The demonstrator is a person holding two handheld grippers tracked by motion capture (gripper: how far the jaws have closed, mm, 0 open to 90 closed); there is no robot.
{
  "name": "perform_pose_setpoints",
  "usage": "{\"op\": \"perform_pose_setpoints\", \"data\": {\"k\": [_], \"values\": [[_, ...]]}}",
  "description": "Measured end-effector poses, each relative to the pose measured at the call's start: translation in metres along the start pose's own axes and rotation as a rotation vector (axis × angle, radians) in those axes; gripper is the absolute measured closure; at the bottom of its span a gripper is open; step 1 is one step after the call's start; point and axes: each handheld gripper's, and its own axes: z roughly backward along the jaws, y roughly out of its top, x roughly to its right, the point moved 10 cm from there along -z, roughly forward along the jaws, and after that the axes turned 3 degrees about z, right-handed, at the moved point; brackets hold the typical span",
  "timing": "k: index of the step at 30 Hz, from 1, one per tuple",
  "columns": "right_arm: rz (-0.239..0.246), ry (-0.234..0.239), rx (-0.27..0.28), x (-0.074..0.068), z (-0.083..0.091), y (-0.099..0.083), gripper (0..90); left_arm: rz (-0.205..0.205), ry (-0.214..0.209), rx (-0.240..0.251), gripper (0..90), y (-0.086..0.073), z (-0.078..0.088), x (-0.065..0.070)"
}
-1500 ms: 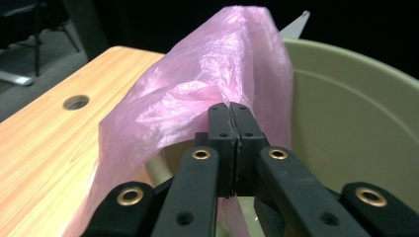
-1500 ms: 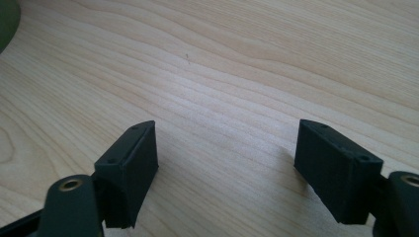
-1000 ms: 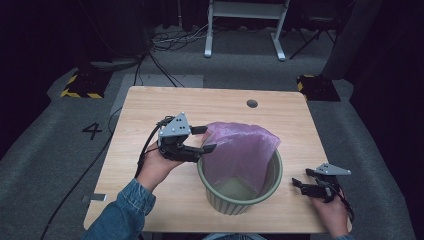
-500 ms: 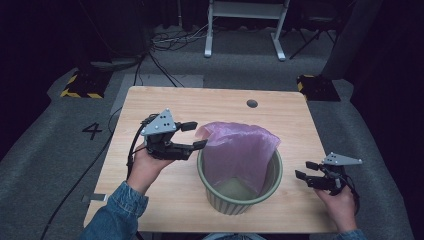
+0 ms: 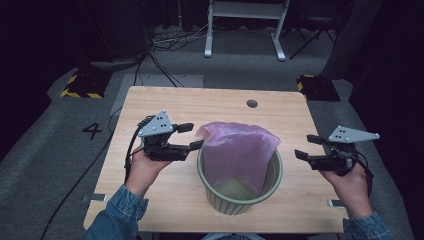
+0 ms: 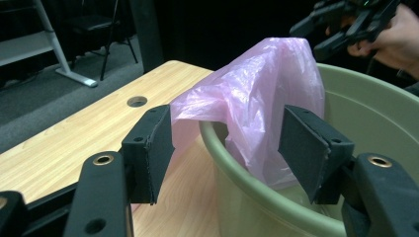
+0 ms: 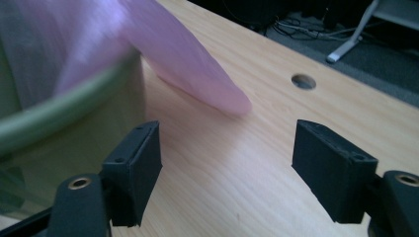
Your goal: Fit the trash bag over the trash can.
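A green bin (image 5: 240, 187) stands on the wooden counter (image 5: 165, 102), toward its near edge and about midway between the two hands. A pink plastic bag (image 5: 240, 150) sits in it, partly tucked inside and partly bunched up above the rim, with one flap hanging out over the rim on the far left side.

The left gripper (image 5: 192, 136) is held just beside the bin's left rim, its jaws spread apart. In the left gripper view, the rim and the bag's edge (image 6: 247, 113) lie between the two black pads, but neither pad presses on them (a clear gap shows on each side).

The right gripper (image 5: 306, 146) hovers off to the bin's right, well apart from it, near the counter's right edge. Its jaws have just been opening and now stand wide, with nothing between them; the right gripper view looks past them at bare wood, the round cable hole (image 7: 303, 81) and the blurred bag flap (image 7: 197, 64).
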Motion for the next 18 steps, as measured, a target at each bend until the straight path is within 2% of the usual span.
{"op": "perform_pose_setpoints", "data": {"k": [1,3,4,5,6,7,8,9,14,18], "values": [[0.000,0.000,0.000,0.000,0.000,0.000,27.3,-0.001,0.004,-0.002,37.8,0.000,0.000,-0.001],[0.030,0.004,0.005,-0.007,-0.001,0.014,27.2,0.001,0.006,-0.003,37.9,-0.001,-0.001,-0.001],[0.056,0.012,0.008,-0.014,-0.002,0.027,27.2,0.002,0.006,-0.003,37.9,-0.001,-0.001,-0.001],[0.056,0.012,0.008,-0.014,-0.002,0.027,27.2,0.004,0.005,-0.001,37.9,-0.001,-0.002,-0.001],[0.076,0.024,0.008,-0.020,-0.005,0.039,27.2,0.006,0.005,-0.001,38.0,0.000,-0.002,-0.001],[0.076,0.024,0.008,-0.020,-0.005,0.039,27.2,0.007,0.004,0.001,38.0,0.000,-0.003,-0.001],[0.097,0.034,0.009,-0.027,-0.009,0.050,27.3,0.006,0.003,0.004,38.0,0.001,-0.004,-0.001],[0.097,0.034,0.009,-0.027,-0.009,0.050,27.3,0.008,0.001,0.005,38.0,0.001,-0.005,-0.001],[0.125,0.069,0.022,-0.042,-0.018,0.078,27.4,0.006,0.001,0.000,38.1,0.002,-0.010,-0.002],[0.125,0.095,0.015,-0.045,-0.026,0.086,27.5,-0.002,0.006,-0.010,38.7,0.001,-0.014,-0.004]]}}
